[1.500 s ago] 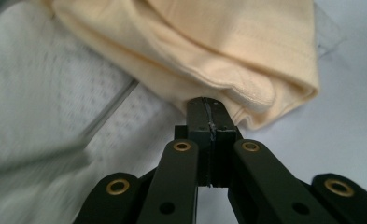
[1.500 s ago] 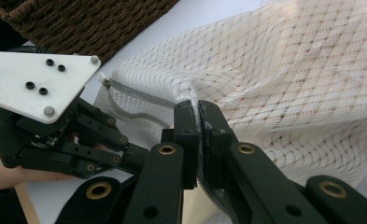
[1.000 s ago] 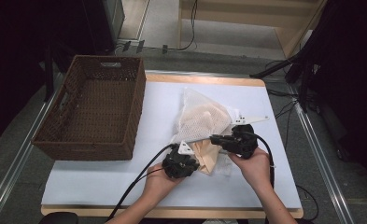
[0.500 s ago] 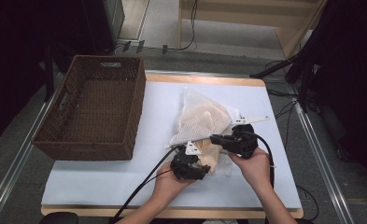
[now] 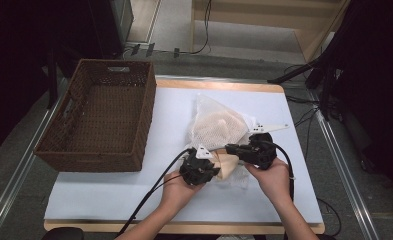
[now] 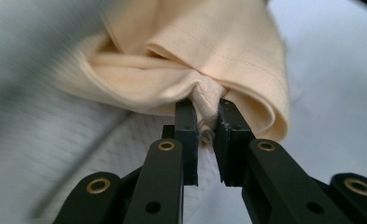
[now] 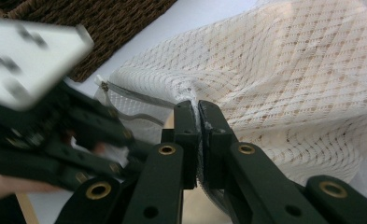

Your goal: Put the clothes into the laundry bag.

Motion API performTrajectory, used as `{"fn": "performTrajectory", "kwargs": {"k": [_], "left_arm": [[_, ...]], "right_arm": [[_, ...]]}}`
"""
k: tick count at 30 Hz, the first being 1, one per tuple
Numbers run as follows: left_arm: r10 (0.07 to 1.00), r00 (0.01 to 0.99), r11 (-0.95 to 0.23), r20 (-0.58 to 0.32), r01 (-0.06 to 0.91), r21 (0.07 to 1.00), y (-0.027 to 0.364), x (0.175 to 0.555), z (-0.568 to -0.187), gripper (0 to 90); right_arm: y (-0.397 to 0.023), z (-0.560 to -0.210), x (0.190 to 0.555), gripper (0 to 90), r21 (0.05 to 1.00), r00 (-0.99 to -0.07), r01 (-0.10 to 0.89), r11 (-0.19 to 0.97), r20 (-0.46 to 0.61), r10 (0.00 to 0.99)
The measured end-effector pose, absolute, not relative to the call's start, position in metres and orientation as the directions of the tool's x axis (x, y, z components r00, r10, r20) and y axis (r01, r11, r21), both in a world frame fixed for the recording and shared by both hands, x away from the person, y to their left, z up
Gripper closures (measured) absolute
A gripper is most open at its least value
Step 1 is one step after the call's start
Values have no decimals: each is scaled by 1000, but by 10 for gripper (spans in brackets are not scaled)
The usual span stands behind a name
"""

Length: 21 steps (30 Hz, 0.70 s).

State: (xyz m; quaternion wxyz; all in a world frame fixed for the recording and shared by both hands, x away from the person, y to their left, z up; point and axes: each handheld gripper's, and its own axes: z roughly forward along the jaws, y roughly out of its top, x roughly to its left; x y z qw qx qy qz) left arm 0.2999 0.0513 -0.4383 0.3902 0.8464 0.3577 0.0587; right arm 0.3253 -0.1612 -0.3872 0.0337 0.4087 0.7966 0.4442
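My left gripper [image 6: 202, 123]: clenched on a fold of the cream cloth [image 6: 204, 60], lower centre of the frame.
My right gripper [image 7: 196, 122]: clamped on the mesh bag [image 5: 218, 127], at centre.
Risk: I think the cloth snags on the bag's opening, because my pinch is small.

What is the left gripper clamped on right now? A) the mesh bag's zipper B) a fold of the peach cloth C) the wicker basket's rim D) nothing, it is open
B: in the left gripper view the left gripper has its jaws closed on a bunched fold of the peach cloth, while the right gripper pinches the white mesh bag.
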Motion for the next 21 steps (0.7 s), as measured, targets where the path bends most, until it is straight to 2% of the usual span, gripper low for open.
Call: {"fn": "performTrajectory", "kwargs": {"k": [8, 14, 21], "left_arm": [[711, 685, -367, -157, 552, 749, 70, 318, -417, 815], [733, 673, -398, -100, 543, 739, 58, 333, -422, 815], [750, 658, -409, -73, 547, 730, 42, 353, -435, 814]], "right_arm": [[-158, -385, 325, 877, 742, -665, 620, 256, 323, 674], [-154, -387, 326, 878, 738, -668, 621, 264, 322, 671], [-153, -390, 329, 878, 732, -664, 627, 268, 321, 676]]}}
